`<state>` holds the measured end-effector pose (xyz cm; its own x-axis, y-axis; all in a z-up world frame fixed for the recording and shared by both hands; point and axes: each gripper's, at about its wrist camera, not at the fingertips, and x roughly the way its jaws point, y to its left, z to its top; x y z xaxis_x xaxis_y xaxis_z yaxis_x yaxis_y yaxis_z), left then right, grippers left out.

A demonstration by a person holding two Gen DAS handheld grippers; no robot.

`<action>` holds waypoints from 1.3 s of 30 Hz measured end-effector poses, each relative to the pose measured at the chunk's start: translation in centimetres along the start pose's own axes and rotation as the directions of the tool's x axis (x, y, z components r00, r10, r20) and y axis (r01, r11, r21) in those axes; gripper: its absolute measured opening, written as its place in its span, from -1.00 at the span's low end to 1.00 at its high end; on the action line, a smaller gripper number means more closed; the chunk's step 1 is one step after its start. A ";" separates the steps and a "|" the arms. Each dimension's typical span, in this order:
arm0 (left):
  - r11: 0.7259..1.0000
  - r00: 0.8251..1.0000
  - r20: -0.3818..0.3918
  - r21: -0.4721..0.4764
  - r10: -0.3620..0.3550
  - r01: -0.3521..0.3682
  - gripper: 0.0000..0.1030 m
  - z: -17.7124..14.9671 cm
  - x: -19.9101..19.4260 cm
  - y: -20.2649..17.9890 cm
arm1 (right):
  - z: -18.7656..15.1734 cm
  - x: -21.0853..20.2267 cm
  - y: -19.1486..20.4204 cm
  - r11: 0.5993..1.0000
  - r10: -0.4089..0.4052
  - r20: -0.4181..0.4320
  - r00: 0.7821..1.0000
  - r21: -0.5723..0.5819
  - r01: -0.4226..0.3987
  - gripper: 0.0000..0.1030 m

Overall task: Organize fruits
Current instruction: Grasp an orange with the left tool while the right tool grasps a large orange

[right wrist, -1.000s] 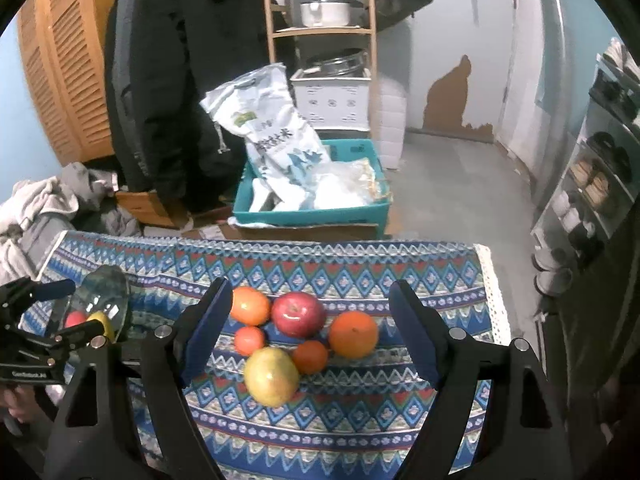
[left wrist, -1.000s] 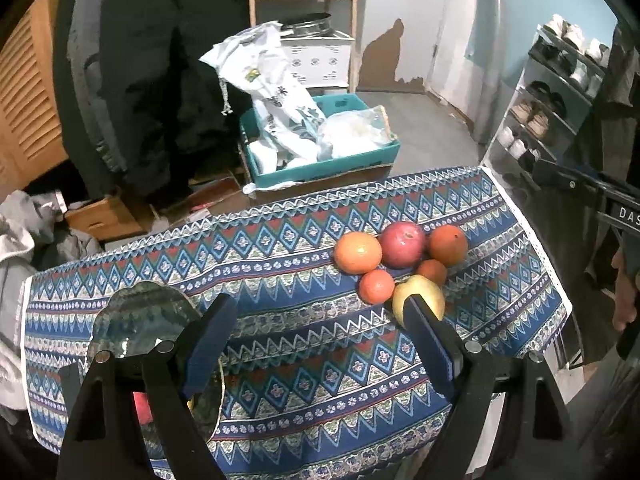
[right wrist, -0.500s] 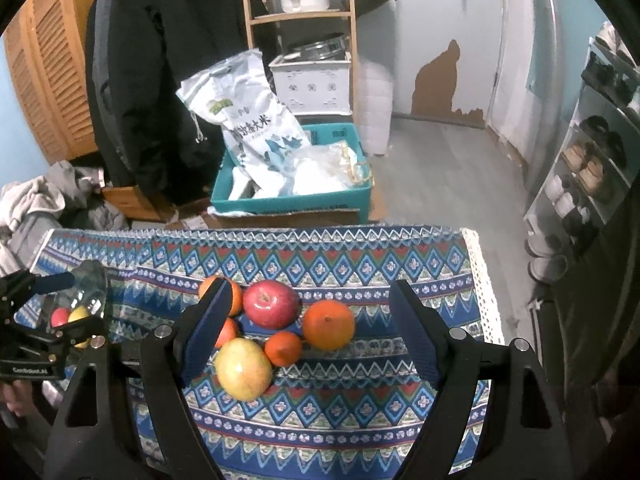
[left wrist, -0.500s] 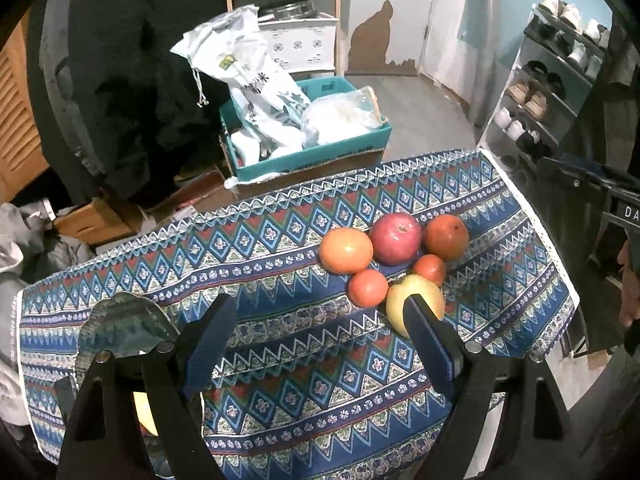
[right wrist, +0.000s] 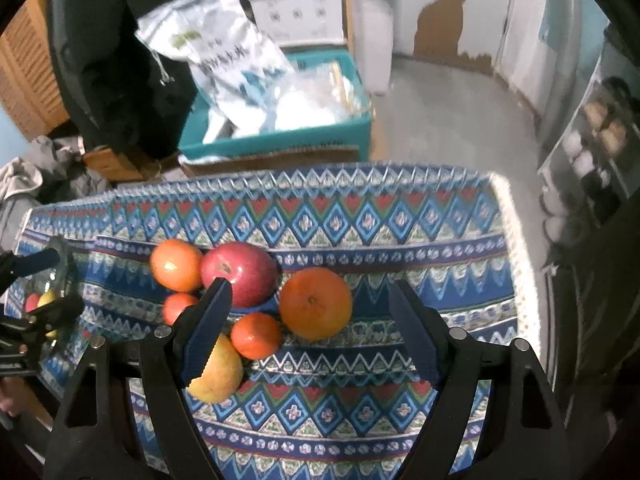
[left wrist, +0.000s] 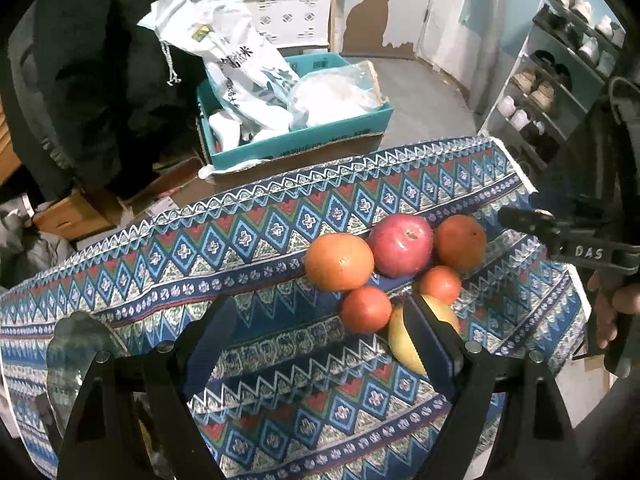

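A cluster of fruit lies on the patterned tablecloth [left wrist: 280, 240]: a red apple [left wrist: 400, 245] [right wrist: 239, 273], a large orange [right wrist: 315, 303] [left wrist: 460, 242], another orange [left wrist: 339, 262] [right wrist: 176, 265], two small tangerines [left wrist: 366, 309] [right wrist: 256, 336] and a yellow-green pear [right wrist: 218, 376] [left wrist: 400, 336]. My left gripper [left wrist: 320, 332] hangs open above the cloth, its right finger in front of the pear. Above the fruit my right gripper [right wrist: 310, 316] is open, with the large orange and a tangerine seen between its fingers. A glass plate [left wrist: 76, 344] at the left holds fruit [right wrist: 40, 302].
Beyond the table's far edge stands a teal box [left wrist: 296, 136] with white bags. A dark coat [left wrist: 100, 80] hangs at the back left. A shoe rack [left wrist: 560, 80] lines the right wall. A hand [left wrist: 612, 304] holds the other gripper at the right.
Both grippers have come down and closer to the fruit, which now looks larger in both views. Their jaws stay equally wide.
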<state>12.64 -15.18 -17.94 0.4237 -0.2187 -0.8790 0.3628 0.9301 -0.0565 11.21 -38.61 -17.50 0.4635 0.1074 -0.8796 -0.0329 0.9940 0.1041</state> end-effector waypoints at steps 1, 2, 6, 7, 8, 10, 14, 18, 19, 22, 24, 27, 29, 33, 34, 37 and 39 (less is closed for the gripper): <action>1.000 1.000 -0.005 0.004 0.003 -0.003 0.68 0.1 0.4 0.0 | -0.2 1.0 -0.2 1.000 -0.003 -0.019 1.000 0.004 0.003 0.58; 1.000 1.000 -0.017 0.004 0.004 -0.003 0.68 0.3 1.1 0.0 | -0.3 1.6 -0.3 1.000 -0.006 -0.033 0.999 0.006 0.006 0.58; 0.999 0.998 -0.064 -0.030 -0.025 0.023 0.68 0.7 3.3 0.3 | -0.8 4.0 -0.8 1.000 0.006 -0.092 0.996 0.025 -0.003 0.58; 0.999 0.997 -0.074 -0.038 -0.033 0.030 0.68 0.7 3.8 0.3 | -0.9 4.6 -0.8 0.999 0.015 -0.108 0.994 0.032 -0.012 0.58; 0.998 0.996 -0.079 -0.042 -0.039 0.036 0.68 0.8 4.1 0.3 | -1.0 5.0 -0.8 0.999 0.016 -0.116 0.993 0.034 -0.012 0.58; 0.998 0.995 -0.089 -0.047 -0.048 0.044 0.68 1.0 4.9 0.2 | -1.1 5.7 -0.8 1.000 0.008 -0.130 0.991 0.030 -0.004 0.58; 0.997 0.993 -0.100 -0.044 -0.063 0.059 0.68 1.1 6.0 0.1 | -1.2 6.8 -0.6 1.000 0.005 -0.150 0.989 0.017 -0.003 0.58; 0.997 0.991 -0.115 -0.040 -0.075 0.071 0.68 1.3 7.0 -0.2 | -1.4 8.3 -0.6 1.000 -0.006 -0.174 0.985 0.007 0.008 0.58; 0.996 0.990 -0.120 -0.040 -0.078 0.073 0.68 1.3 7.3 -0.2 | -1.4 8.7 -0.5 1.000 -0.011 -0.181 0.983 0.004 0.012 0.58; 0.996 0.988 -0.127 -0.040 -0.085 0.081 0.68 1.5 8.0 -0.4 | -1.5 9.6 -0.3 1.000 -0.025 -0.191 0.981 -0.005 0.025 0.57; 0.996 0.987 -0.132 -0.035 -0.089 0.085 0.68 1.6 8.5 -0.6 | -1.5 10.0 -0.2 1.000 -0.023 -0.195 0.981 -0.004 0.022 0.57; 0.996 0.986 -0.140 -0.029 -0.090 0.087 0.68 1.8 9.2 -0.8 | -1.4 10.3 -0.2 1.000 -0.022 -0.198 0.980 -0.006 0.022 0.50; 0.996 0.984 -0.150 -0.029 -0.092 0.088 0.68 1.8 9.8 -0.9 | -1.5 10.7 -0.2 1.000 -0.011 -0.204 0.979 -0.001 0.011 0.42; 0.995 0.981 -0.167 -0.031 -0.097 0.093 0.68 1.9 11.0 -0.9 | -1.5 10.9 -0.2 1.000 0.000 -0.195 0.981 0.010 0.002 0.37; 0.994 0.980 -0.169 -0.036 -0.103 0.098 0.68 1.9 11.2 -0.9 | -1.4 11.1 -0.1 1.000 0.002 -0.193 0.981 0.013 0.000 0.37; 0.992 0.977 -0.170 -0.050 -0.126 0.119 0.68 2.0 11.9 -0.8 | -1.4 11.2 0.0 1.000 0.006 -0.188 0.982 0.012 -0.003 0.36; 0.990 0.977 -0.164 -0.054 -0.138 0.131 0.68 2.1 12.2 -0.7 | -1.5 11.1 -0.1 1.000 0.011 -0.182 0.983 0.022 -0.008 0.35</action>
<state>19.30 -19.07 -27.61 0.2276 -0.2938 -0.9284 0.3703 0.9079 -0.1966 15.02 -37.52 -28.03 0.2943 0.1205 -0.9481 -0.0171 0.9925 0.1208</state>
